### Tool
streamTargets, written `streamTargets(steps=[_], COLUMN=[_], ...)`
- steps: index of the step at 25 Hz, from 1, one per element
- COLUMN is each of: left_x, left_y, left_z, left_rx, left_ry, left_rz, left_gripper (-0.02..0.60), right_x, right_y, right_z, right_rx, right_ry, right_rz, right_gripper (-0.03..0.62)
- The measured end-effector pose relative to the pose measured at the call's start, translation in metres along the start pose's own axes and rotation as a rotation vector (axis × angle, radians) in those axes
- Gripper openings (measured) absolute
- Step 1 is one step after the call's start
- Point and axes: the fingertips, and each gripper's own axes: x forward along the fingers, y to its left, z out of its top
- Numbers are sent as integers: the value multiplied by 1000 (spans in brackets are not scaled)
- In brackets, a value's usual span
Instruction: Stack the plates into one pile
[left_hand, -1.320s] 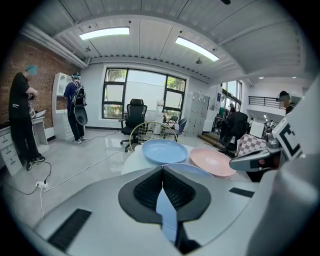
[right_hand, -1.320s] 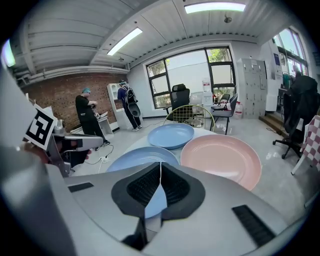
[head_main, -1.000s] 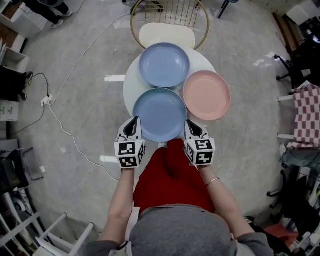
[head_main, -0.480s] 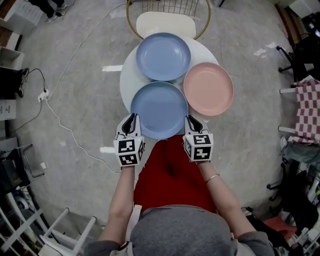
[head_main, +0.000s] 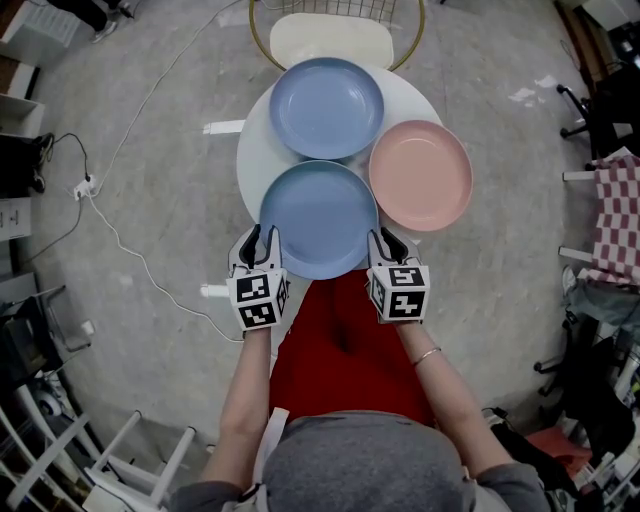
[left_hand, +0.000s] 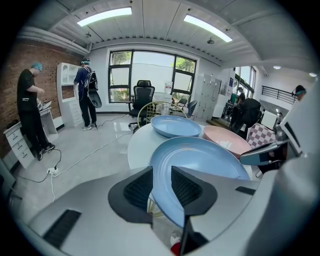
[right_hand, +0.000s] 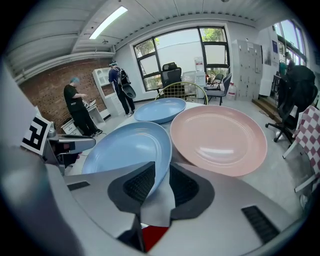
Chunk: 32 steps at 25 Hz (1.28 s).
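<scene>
Three plates lie on a round white table (head_main: 254, 160). The near blue plate (head_main: 320, 220) overhangs the table's front edge. A second blue plate (head_main: 327, 107) sits at the back and a pink plate (head_main: 420, 175) at the right. My left gripper (head_main: 262, 238) is at the near plate's left rim. Its jaws are opening, with the rim of the near blue plate (left_hand: 200, 160) between them and a gap showing. My right gripper (head_main: 385, 242) straddles the right rim of that blue plate (right_hand: 125, 150); its jaws stand apart around it.
A gold wire chair (head_main: 330, 40) with a white seat stands behind the table. A white cable (head_main: 130, 250) runs over the grey floor at the left. A checked cloth (head_main: 615, 210) and office chairs are at the right. Two people (left_hand: 30, 110) stand far off at the left.
The left gripper's jaws have parted around the near plate's rim. Both grippers have edged forward along that plate's sides. The plates lie as before.
</scene>
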Motion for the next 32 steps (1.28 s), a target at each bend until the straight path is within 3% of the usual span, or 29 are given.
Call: streamTargets(steps=[4,21,26,32], left_x=[5,38,42,36], left_y=[8,22,18,16], left_z=[-3,-22,-26,-21], left_rx=[-14,-129,-128,-147], left_ry=[16,135,148,151], left_rz=[22,34,40,43], left_gripper=[126,137,84,71], right_x=[4,26,31,27], right_y=[0,-4,-3,-2], right_z=[-2,-12,-15,-14], right_rx=[14,25,39,47], right_ry=[21,104,125,129], right_rz=[-3,20,24,26], right_gripper=[104,109,107,95])
